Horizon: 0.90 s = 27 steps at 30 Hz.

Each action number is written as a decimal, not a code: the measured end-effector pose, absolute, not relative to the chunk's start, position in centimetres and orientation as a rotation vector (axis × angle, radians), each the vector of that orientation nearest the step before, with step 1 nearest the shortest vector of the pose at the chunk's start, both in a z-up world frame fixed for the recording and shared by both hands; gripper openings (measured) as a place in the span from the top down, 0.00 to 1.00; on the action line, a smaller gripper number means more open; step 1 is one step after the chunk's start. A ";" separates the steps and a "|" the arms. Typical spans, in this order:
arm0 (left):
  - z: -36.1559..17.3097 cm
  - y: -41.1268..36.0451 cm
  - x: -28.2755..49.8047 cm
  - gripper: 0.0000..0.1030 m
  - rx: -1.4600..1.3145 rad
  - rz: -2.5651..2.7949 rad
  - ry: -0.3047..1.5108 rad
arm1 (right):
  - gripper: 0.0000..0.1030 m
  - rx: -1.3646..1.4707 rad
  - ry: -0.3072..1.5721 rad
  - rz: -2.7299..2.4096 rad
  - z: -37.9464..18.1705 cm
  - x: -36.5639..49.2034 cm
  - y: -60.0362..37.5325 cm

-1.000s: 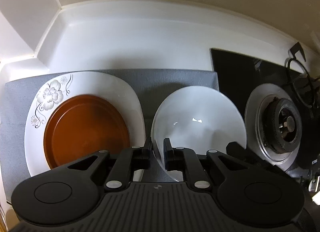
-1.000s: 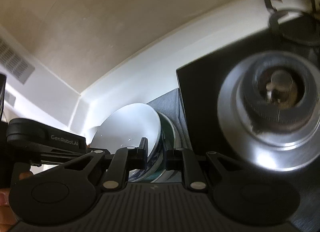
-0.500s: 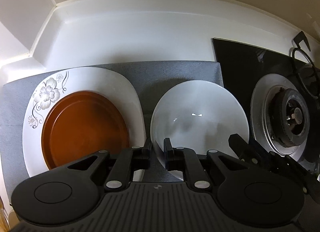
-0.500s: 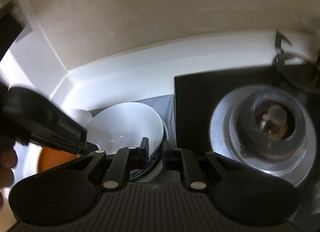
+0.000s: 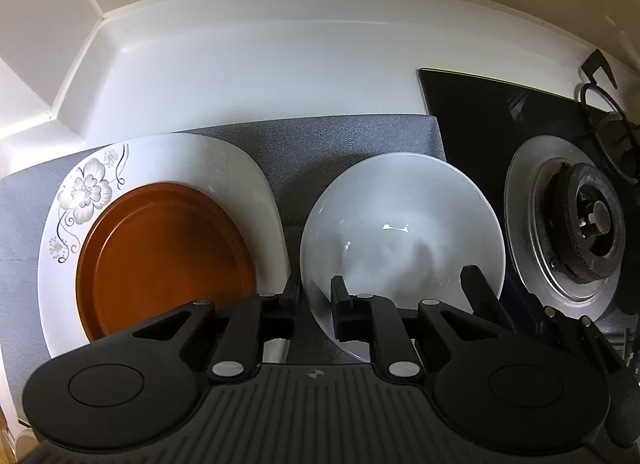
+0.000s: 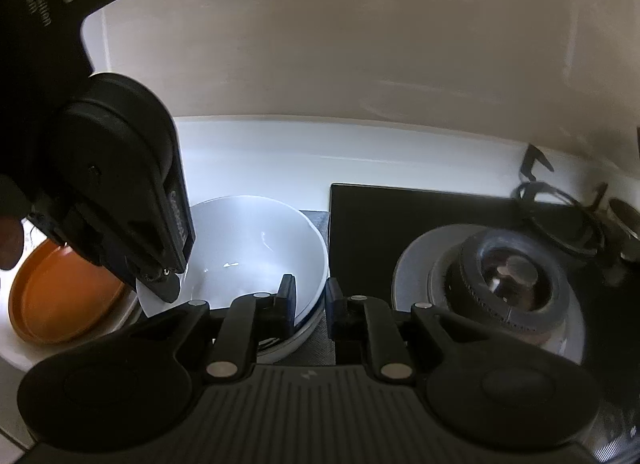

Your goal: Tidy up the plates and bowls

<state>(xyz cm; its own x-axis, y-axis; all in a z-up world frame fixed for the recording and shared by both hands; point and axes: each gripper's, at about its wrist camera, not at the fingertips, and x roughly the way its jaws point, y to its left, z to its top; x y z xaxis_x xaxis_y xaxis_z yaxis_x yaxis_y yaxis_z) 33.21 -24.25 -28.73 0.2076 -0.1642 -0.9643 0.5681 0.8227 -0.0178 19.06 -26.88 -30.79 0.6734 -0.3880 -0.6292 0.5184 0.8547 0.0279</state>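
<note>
A white bowl [image 5: 400, 240] sits on a grey mat [image 5: 340, 144]. My left gripper [image 5: 315, 304] is shut on the bowl's left rim. My right gripper [image 6: 311, 304] is shut on the right rim of the same white bowl [image 6: 248, 252], which rests on other dishes with a blue-patterned rim below it. The right gripper's finger [image 5: 480, 288] shows at the bowl's right edge in the left wrist view. The left gripper [image 6: 160, 284] shows at the bowl's left rim in the right wrist view. A brown plate [image 5: 164, 260] lies on a white floral plate [image 5: 92, 188] at the left.
A black glass hob [image 5: 480, 104] with a gas burner [image 5: 580, 224] lies right of the mat. A white backsplash [image 5: 260, 64] runs behind. The brown plate [image 6: 60, 304] shows at the far left of the right wrist view.
The right gripper has swung level and moved in, so it now clamps the bowl's right rim. The left gripper stays on the left rim; the bowl sits slightly lower and nearer the hob.
</note>
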 end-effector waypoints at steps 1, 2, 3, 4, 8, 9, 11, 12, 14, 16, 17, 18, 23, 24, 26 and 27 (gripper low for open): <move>-28.7 -24.1 33.4 0.84 0.367 -0.529 1.273 | 0.84 0.244 0.651 -0.513 -30.7 19.0 -27.2; -28.7 -24.0 33.6 0.84 0.356 -0.531 1.282 | 0.84 0.264 0.653 -0.511 -30.6 18.9 -27.5; -28.7 -23.9 33.8 0.84 0.348 -0.532 1.292 | 0.84 0.262 0.652 -0.503 -30.5 18.9 -27.7; -28.7 -23.9 34.0 0.84 0.341 -0.534 1.302 | 0.84 0.251 0.651 -0.495 -30.4 18.8 -27.7; -29.1 -23.8 34.8 0.84 0.317 -0.539 1.342 | 0.78 0.308 0.673 -0.447 -30.5 18.5 -28.9; -29.2 -23.9 34.9 0.84 0.321 -0.540 1.346 | 0.77 0.343 0.675 -0.434 -30.5 18.4 -29.4; -29.4 -24.0 34.9 0.84 0.334 -0.542 1.346 | 0.72 0.416 0.667 -0.421 -30.5 18.0 -30.2; -29.5 -24.1 34.9 0.84 0.335 -0.540 1.348 | 0.70 0.448 0.668 -0.424 -30.5 17.8 -30.6; -29.7 -24.3 34.9 0.84 0.346 -0.535 1.347 | 0.65 0.524 0.678 -0.401 -31.0 17.8 -31.4; -29.6 -24.5 34.5 0.83 0.371 -0.535 1.331 | 0.63 0.582 0.683 -0.384 -31.6 18.0 -32.0; -29.6 -24.6 34.2 0.82 0.387 -0.535 1.321 | 0.63 0.594 0.684 -0.381 -31.8 18.1 -32.1; -29.5 -24.6 34.0 0.82 0.393 -0.535 1.317 | 0.63 0.579 0.681 -0.380 -32.0 18.3 -32.1; -29.3 -24.2 32.4 0.81 0.398 -0.531 1.319 | 0.73 0.558 0.731 -0.358 -32.2 18.6 -32.2; -29.2 -24.0 32.0 0.80 0.400 -0.534 1.325 | 0.74 0.580 0.747 -0.363 -32.1 18.4 -32.4; -29.1 -23.5 31.0 0.80 0.400 -0.541 1.341 | 0.77 0.646 0.779 -0.363 -31.9 17.7 -32.9; -29.1 -23.1 30.7 0.80 0.387 -0.537 1.351 | 0.76 0.672 0.792 -0.351 -31.9 17.2 -33.0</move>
